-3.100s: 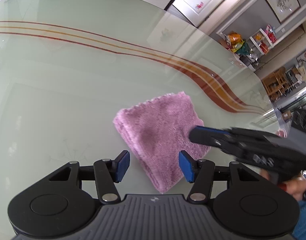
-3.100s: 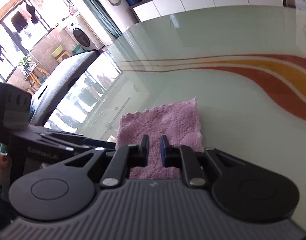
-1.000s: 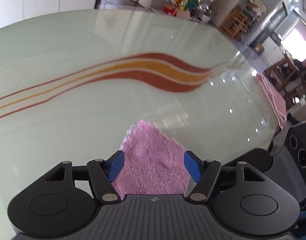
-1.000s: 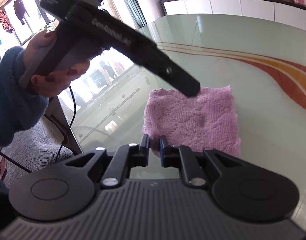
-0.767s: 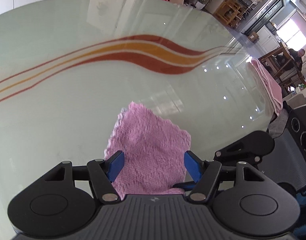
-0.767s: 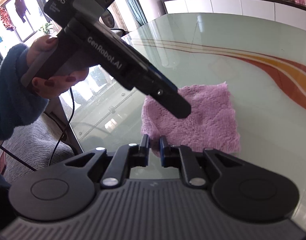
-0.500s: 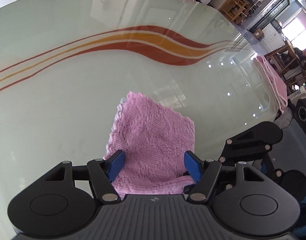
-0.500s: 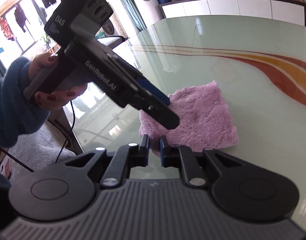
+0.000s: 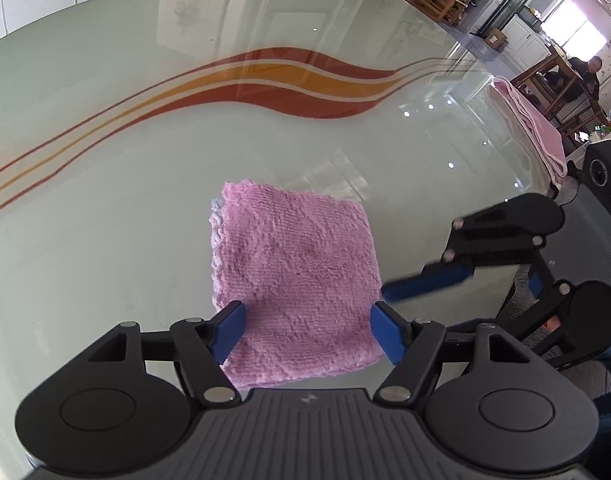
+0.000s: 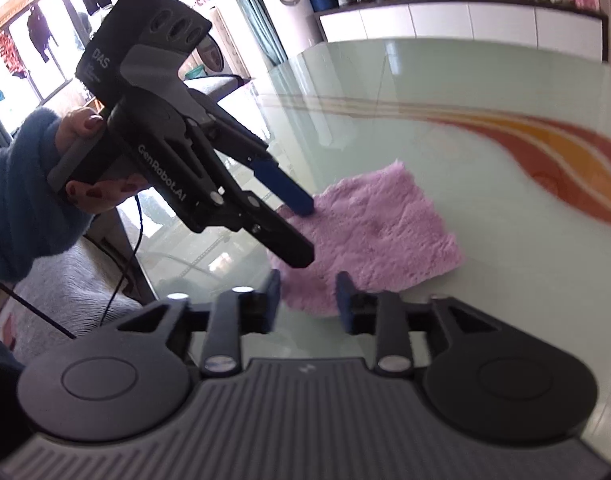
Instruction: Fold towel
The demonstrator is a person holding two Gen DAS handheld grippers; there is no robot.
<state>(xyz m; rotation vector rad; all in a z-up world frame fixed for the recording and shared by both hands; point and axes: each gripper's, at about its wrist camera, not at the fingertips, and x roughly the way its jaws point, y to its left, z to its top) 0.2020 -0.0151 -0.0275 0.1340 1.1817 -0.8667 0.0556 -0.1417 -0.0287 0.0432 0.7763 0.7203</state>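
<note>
The pink towel (image 9: pixel 293 280) lies flat on the glass table (image 9: pixel 105 160). It is already folded into a small, thick square. You can see layers at its left edge, so it looks like the folding is mostly done, or all done.

The left claw (image 9: pixel 305 330) hangs just over the near edge of the towel. Its two blue pads stand wide apart, one over each near corner. It holds nothing. In the right view its tips (image 10: pixel 301 202) sit right at the side of the towel nearest them; I cannot tell if they touch it.

The right claw (image 10: pixel 308 300) is just beside the near corner of the towel. Its jaws have just been opening. Now there is a clear gap between them, about half open. The towel corner shows in that gap, but the pads do not pinch it. So the right claw has let the towel go. In the left view the right claw sits off to the right side of the towel, close to its edge.

What is left? I think not much. The square looks neat and the edges line up fairly well. Maybe one more fold could make it smaller, or the claws may just need to pull away. A hand (image 10: pixel 93 160) in a blue sleeve holds the left claw.
</note>
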